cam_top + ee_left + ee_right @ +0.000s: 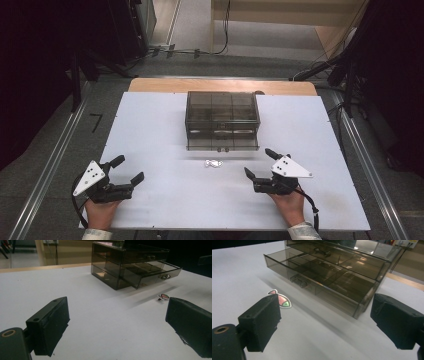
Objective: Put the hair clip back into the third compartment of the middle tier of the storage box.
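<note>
- Two tongs rest low over the white tabletop (pixel 150 125), one in each hand.
- Left tongs (pixel 129 170): jaws spread wide, empty, angled inward.
- Right tongs (pixel 260 162): jaws wide apart, empty.
- Small sticker (pixel 213 163) lies between them, near the smoky drawer box (pixel 222 120), bottom drawer (pixel 319 282) pulled out.

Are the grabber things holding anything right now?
No. The left hand-held gripper and the right hand-held gripper are both open and hold nothing. The little sticker lies on the table by the drawer box.
</note>
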Demonstrator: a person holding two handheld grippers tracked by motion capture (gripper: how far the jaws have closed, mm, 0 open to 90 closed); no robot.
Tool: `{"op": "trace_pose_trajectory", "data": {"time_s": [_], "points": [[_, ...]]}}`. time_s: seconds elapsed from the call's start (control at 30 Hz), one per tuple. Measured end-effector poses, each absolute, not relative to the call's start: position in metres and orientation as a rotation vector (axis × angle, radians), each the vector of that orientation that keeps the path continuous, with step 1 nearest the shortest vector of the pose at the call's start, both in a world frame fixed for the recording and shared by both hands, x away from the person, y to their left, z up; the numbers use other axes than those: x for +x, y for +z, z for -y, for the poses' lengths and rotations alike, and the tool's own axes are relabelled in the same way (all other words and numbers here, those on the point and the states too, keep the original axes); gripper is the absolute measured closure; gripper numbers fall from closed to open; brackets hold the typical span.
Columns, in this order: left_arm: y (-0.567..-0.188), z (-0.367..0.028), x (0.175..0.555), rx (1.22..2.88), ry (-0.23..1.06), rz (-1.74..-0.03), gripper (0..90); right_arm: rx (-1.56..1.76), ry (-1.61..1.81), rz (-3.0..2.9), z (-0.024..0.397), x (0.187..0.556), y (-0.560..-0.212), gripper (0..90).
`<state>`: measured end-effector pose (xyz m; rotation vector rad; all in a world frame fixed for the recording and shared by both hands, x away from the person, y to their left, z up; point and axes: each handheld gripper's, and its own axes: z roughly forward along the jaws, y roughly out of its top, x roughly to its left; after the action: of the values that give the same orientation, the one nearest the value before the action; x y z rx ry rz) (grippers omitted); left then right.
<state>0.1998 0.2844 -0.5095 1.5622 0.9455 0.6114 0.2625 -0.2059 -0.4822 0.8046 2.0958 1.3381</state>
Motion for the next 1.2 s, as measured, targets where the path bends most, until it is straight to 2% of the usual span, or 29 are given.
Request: {"op": "trace_pose_trajectory", "data": {"time_s": [0.1, 0.13, 0.7, 1.2], "points": [[-0.510, -0.284, 0.200, 1.562, 0.611, -0.946, 5.5, 0.804, 1.343, -2.104, 0.200, 0.265, -0.483, 7.8], [-0.510, -0.284, 0.200, 1.562, 0.611, -0.946, 5.5, 0.789, 1.348, -2.112, 0.195, 0.267, -0.485, 12.1], [-0.510, -0.284, 0.200, 1.562, 0.610, -0.944, 5.5, 0.698, 1.253, -2.286, 0.155, 0.279, -0.490, 12.2], [-0.510, -0.284, 0.200, 1.565, 0.610, -0.944, 5.5, 0.664, 1.196, -2.338, 0.141, 0.289, -0.492, 12.4]]}}
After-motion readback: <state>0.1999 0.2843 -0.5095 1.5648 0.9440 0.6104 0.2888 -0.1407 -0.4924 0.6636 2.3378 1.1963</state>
